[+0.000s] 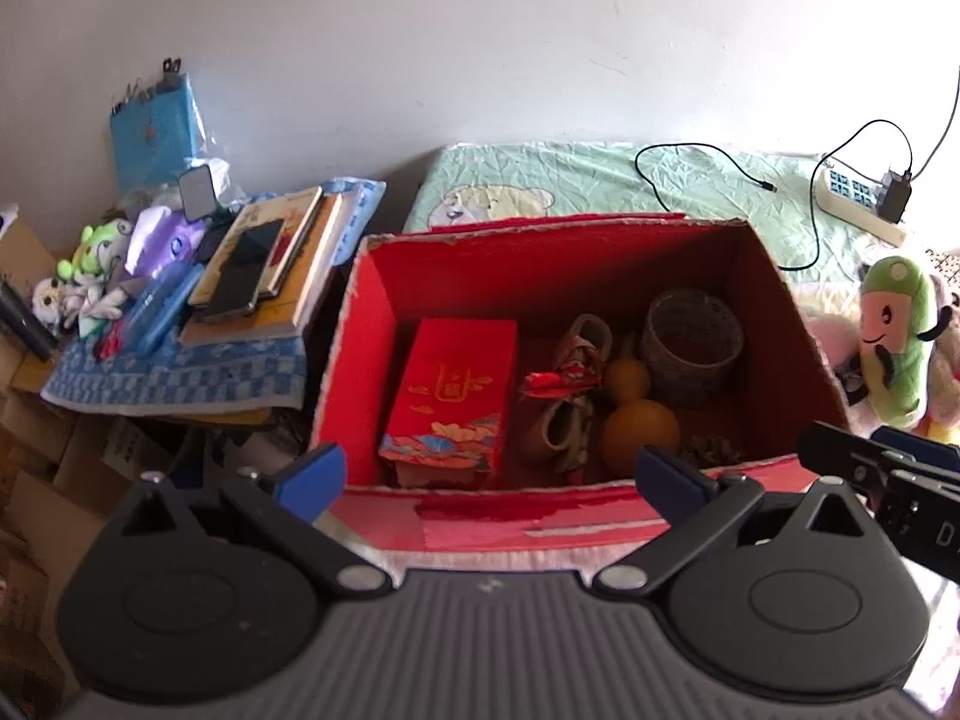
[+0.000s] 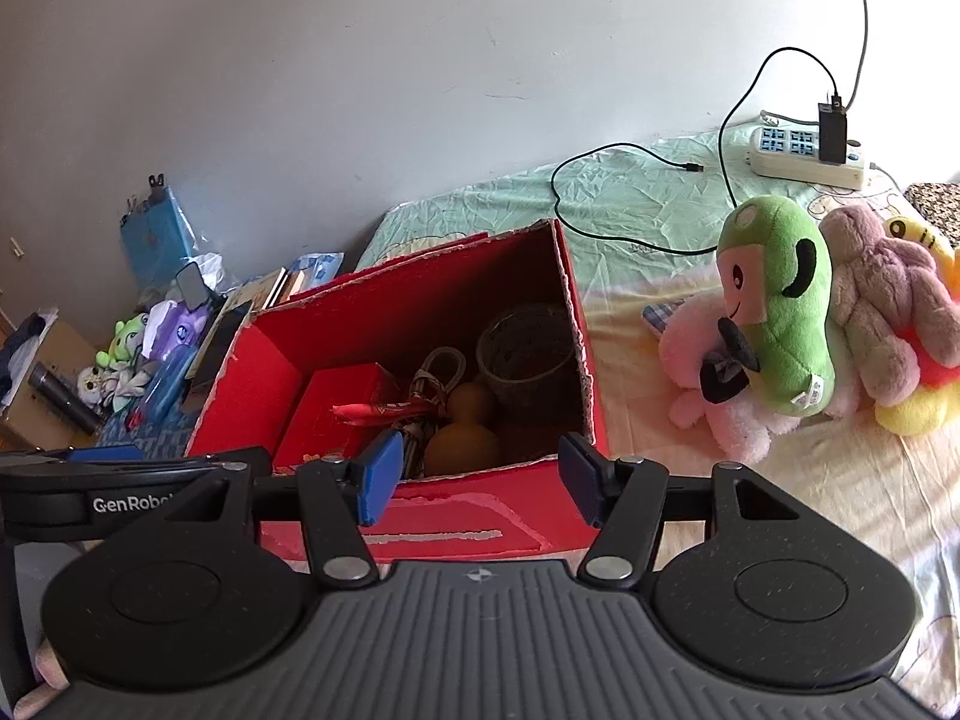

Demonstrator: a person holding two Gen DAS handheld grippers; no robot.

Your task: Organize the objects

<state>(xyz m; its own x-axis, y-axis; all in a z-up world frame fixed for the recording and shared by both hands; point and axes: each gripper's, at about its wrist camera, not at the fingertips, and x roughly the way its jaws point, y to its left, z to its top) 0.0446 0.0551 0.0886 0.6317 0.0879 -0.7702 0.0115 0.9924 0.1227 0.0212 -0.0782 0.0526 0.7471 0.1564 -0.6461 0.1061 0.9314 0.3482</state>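
An open red cardboard box (image 1: 372, 324) (image 2: 252, 372) stands on the bed. Inside lie a red gift packet (image 1: 450, 396) (image 2: 336, 402), a yellow gourd (image 1: 639, 414) (image 2: 465, 438), a woven basket cup (image 1: 690, 339) (image 2: 528, 354) and a small shoe with red ribbon (image 1: 570, 384). My left gripper (image 1: 486, 474) is open and empty, just before the box's near wall. My right gripper (image 2: 480, 480) is open and empty, over the box's near edge. A green plush toy (image 2: 774, 306) (image 1: 894, 336) sits right of the box with pink (image 2: 708, 372), mauve (image 2: 882, 300) and yellow (image 2: 918, 402) plush toys.
Left of the box a side stand with a blue checked cloth (image 1: 174, 378) holds books (image 1: 270, 264), a phone (image 1: 246, 270), small figures (image 1: 90, 276) and a blue pack (image 1: 156, 132). A power strip (image 2: 804, 156) (image 1: 858, 204) with charger and black cable (image 2: 600, 192) lies on the green sheet (image 1: 600, 180).
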